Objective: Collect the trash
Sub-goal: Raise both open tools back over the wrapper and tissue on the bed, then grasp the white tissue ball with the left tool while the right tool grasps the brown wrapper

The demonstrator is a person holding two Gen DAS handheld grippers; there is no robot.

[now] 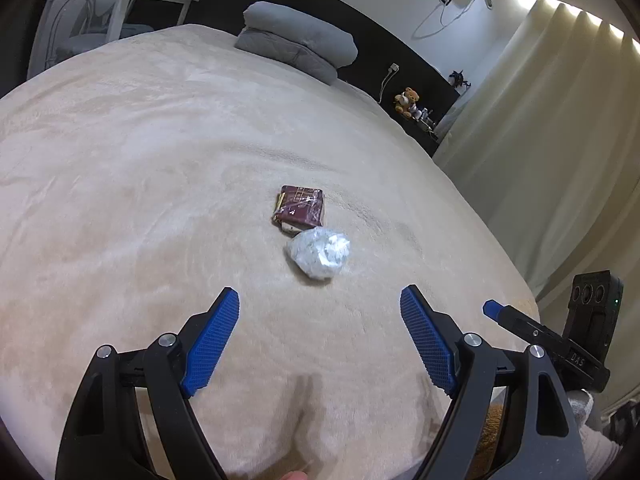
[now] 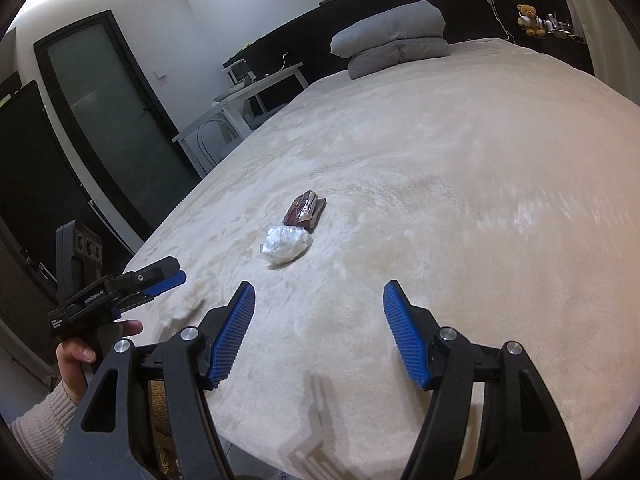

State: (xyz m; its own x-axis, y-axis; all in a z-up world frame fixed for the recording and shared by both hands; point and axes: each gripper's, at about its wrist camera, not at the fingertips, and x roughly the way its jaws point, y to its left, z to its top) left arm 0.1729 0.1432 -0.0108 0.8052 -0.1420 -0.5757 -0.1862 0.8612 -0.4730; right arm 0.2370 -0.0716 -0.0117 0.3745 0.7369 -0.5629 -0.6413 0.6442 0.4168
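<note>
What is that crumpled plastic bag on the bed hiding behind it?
Right behind the plastic bag lies a maroon wrapper on the blanket. A pale edge pokes out beneath the wrapper; what that is stays covered.

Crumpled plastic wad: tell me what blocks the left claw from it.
Nothing visible. Only bare blanket lies between the open left claw and the crumpled plastic wad. The maroon wrapper sits beyond it.

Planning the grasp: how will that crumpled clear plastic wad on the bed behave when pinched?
The crumpled clear plastic wad looks thin and air-filled, so probably light and squashy. Its glossy film may slip on the pads. On the plush beige blanket, it should shift rather than roll.
</note>
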